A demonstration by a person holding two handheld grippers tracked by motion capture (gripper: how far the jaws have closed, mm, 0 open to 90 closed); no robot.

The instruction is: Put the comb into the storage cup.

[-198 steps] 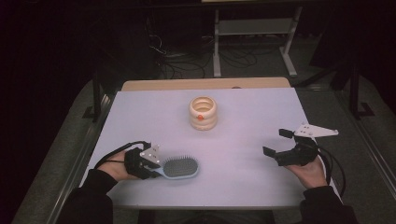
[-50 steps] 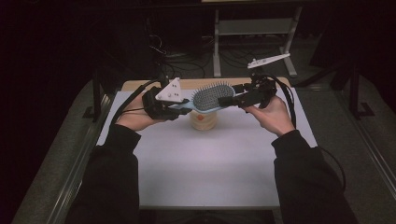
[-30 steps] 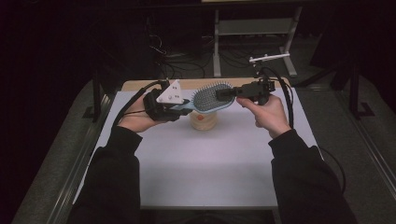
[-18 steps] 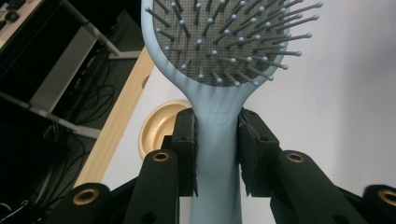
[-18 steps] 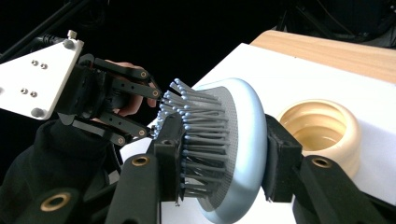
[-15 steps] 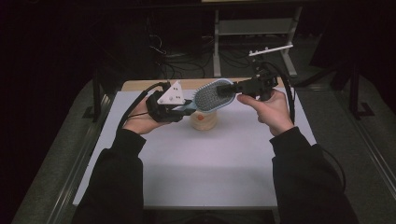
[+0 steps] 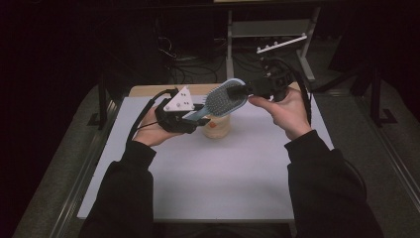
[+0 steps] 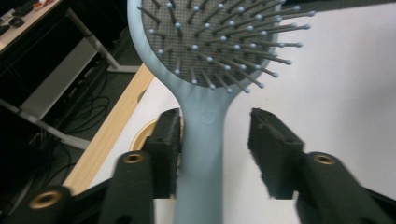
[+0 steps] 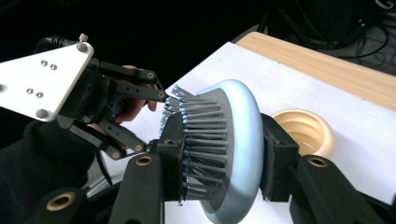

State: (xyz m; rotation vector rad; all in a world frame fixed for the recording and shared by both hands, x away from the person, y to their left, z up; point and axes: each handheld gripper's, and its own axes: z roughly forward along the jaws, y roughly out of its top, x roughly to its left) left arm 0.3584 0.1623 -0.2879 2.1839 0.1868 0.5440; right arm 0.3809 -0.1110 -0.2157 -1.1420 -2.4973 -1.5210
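The right gripper (image 9: 219,186) squeezes the brush (image 7: 226,97) head tight so the left gripper (image 8: 215,144), jaws just opening off the handle, can let go above the tabletop (image 7: 198,183).

Above the far half of the white tabletop (image 7: 198,178), a light blue hairbrush (image 7: 225,98) hangs in the air between two hand-held grippers. The right gripper (image 7: 250,89) clamps its jaws on the brush head's far end, bristles turned toward the camera. The left gripper (image 7: 195,119), topped by a grey three-cornered plate, has the handle between its jaws, which have just been opening. Right under the brush stands a cream, ringed wooden cup (image 7: 217,127). Both dark-sleeved forearms come in from the bottom edge. Behind the tabletop a pale metal frame (image 7: 270,29) stands in the dark.
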